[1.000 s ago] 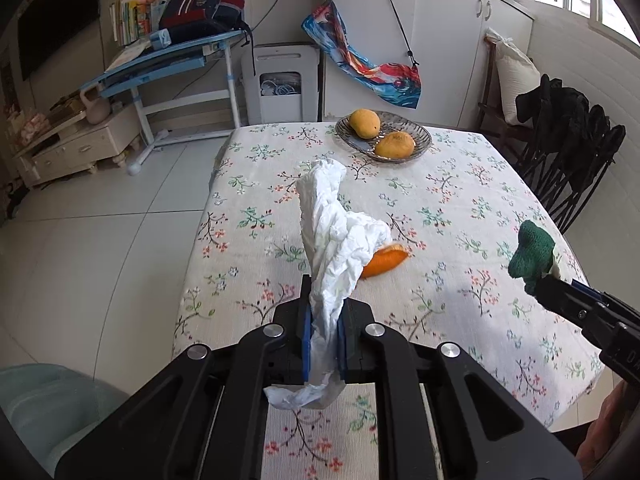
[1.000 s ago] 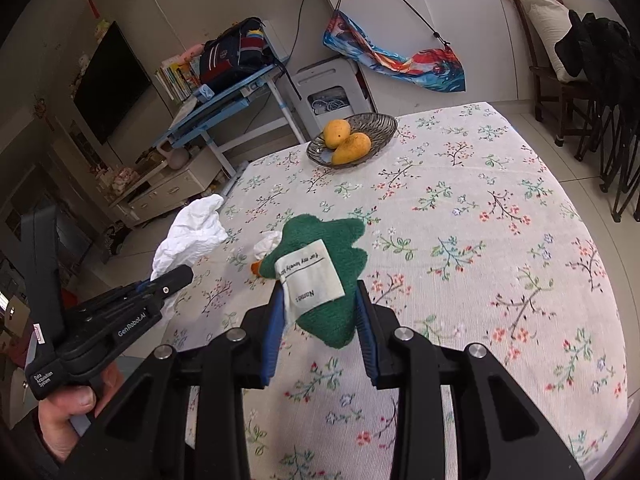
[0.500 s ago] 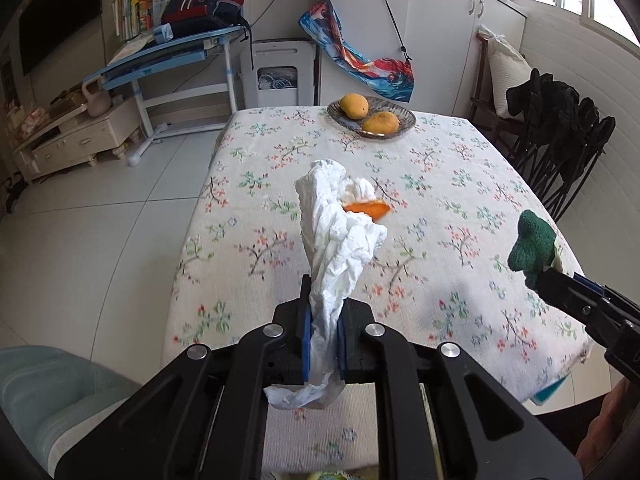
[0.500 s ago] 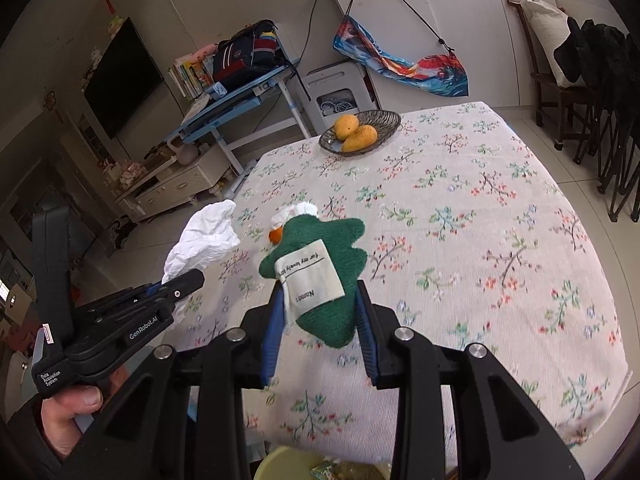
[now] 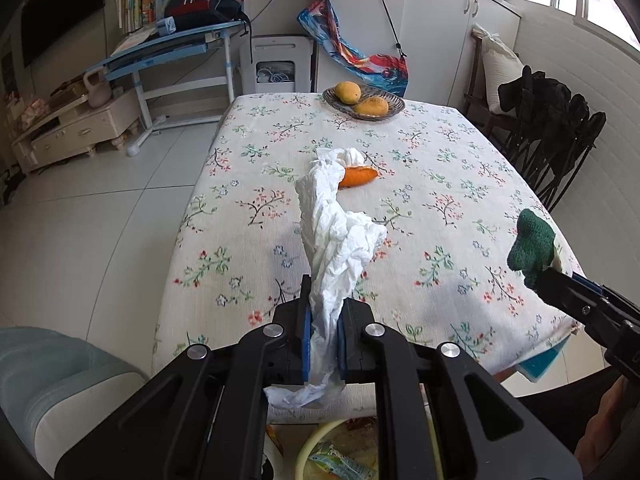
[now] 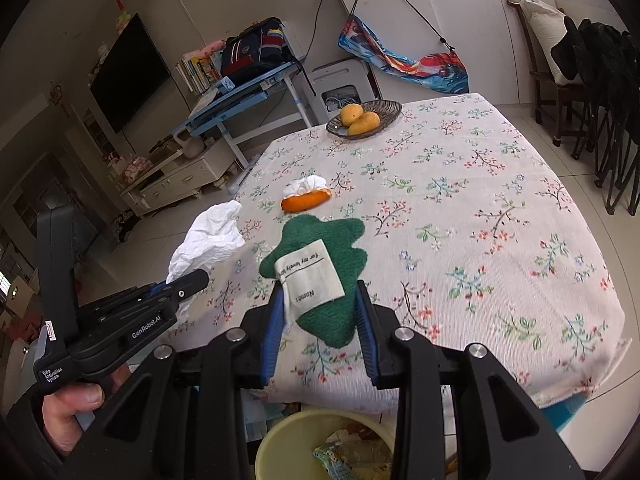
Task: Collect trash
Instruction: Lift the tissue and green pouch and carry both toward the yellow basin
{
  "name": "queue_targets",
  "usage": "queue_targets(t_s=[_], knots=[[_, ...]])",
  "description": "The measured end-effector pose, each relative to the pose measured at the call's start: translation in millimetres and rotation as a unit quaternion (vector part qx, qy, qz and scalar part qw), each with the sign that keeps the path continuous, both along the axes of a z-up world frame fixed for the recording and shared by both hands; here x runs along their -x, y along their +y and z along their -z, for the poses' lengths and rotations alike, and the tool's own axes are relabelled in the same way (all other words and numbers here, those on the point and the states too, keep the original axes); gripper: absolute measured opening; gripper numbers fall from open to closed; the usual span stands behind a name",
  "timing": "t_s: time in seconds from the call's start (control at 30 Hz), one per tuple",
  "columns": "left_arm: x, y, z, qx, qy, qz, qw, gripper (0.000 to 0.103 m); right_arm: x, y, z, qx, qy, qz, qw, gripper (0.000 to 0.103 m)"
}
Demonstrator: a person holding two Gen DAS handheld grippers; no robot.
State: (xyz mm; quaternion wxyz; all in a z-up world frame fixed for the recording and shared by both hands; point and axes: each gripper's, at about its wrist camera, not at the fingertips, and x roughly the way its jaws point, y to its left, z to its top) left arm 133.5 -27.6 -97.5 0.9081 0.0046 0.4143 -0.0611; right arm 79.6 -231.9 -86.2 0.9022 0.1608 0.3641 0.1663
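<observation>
Above the bin [image 6: 280,446], left jaws clamped on tissue [image 5: 336,240], right on green cloth [image 6: 320,268].

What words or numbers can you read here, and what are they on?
"GenRobot.AI": side of the left gripper.
"Data Acquisition System": its handle.
"Name:": white tag on the green knit thing in the right gripper; the line above is too blurred.
"12": blue card on the desk.
</observation>
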Motion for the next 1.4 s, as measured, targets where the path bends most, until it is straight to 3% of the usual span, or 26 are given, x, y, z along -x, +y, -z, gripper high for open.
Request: queue_targets(t_s=[1.4], knots=[[79.9,-0.3,11.5,0.008,0.002,0.01,0.9999,0.01,74.3,22.7,27.7,0.018,0.039,-0.045,0.998,0.035]])
